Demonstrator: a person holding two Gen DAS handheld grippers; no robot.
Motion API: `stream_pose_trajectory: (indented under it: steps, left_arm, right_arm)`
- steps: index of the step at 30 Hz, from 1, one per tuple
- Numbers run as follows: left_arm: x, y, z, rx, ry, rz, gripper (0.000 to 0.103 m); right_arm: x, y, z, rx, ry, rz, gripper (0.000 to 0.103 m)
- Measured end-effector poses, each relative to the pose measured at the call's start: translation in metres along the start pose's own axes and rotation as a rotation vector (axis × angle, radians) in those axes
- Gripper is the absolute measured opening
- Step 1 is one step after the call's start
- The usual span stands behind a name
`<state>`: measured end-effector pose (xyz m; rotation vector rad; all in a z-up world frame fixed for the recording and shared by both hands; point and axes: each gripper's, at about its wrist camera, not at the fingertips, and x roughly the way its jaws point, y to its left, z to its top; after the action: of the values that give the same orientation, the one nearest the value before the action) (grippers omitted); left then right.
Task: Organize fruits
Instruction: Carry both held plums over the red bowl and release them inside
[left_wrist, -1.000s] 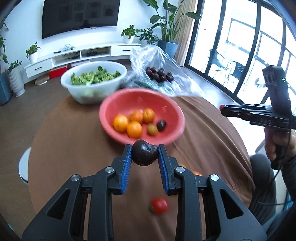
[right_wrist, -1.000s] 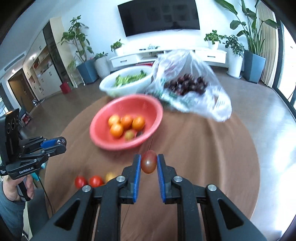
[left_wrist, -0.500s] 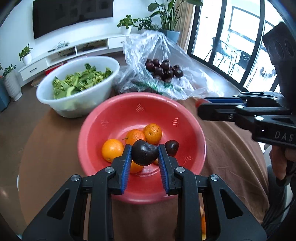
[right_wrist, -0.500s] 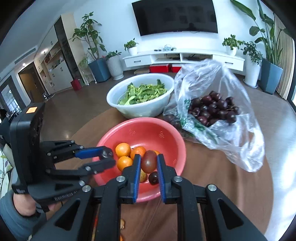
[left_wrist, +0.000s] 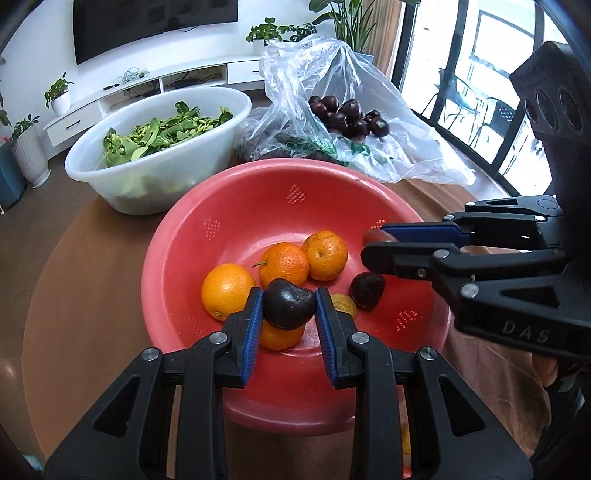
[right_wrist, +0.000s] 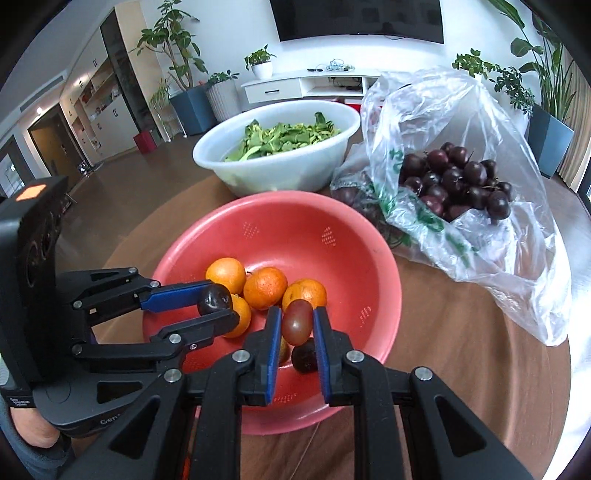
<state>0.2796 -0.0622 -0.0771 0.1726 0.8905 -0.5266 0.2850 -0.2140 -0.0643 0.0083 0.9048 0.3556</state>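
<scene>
Over the brown worktop (right_wrist: 443, 332), both tongs hang above the red bowl (left_wrist: 258, 206), each clamped on 1 fruit. White bowl of greens (right_wrist: 280, 147) sits far left, touching or just behind the red bowl's far rim; plastic bag of dark cherries (right_wrist: 454, 181) lies far right. Red bowl already has 4 oranges (left_wrist: 286, 264), 1 dark fruit (left_wrist: 366, 290) and 1 yellowish one, partly hidden. Left tongs (left_wrist: 289, 308) pinch a dark plum-like fruit (left_wrist: 288, 308) over the near-left part of the bowl. Right tongs (right_wrist: 296, 323) pinch a red-green oval tomato (right_wrist: 296, 322) over the near-right part, just above a dark fruit.

Risks, as a judgement: both tongs crowd 1 bowl, so their tips could knock together on release; dropped fruit may bounce off the oranges or over the rim; the hard pinch could bruise the soft tomato.

Tomato's long axis runs roughly upright between the pads, one end facing the bowl. Plum's lumpy long axis runs across the pads, left to right.
</scene>
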Motion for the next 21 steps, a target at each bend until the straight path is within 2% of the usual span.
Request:
stream_pose_trajectory:
  steps: [10,12,21]
  left_arm:
    - [0.004,-0.002,0.001,0.001,-0.004,0.020,0.030]
    - [0.004,-0.002,0.000,0.003,-0.006,0.045,0.043]
    - [-0.006,-0.001,-0.005,-0.002,-0.033,0.048,0.055]
  right_arm:
    - [0.020,0.005,-0.005,-0.031,0.040,-0.034,0.020]
    - [0.020,0.006,-0.006,-0.043,0.038,-0.039,0.020]
    - [0.019,0.006,-0.006,-0.056,0.030,-0.060,0.020]
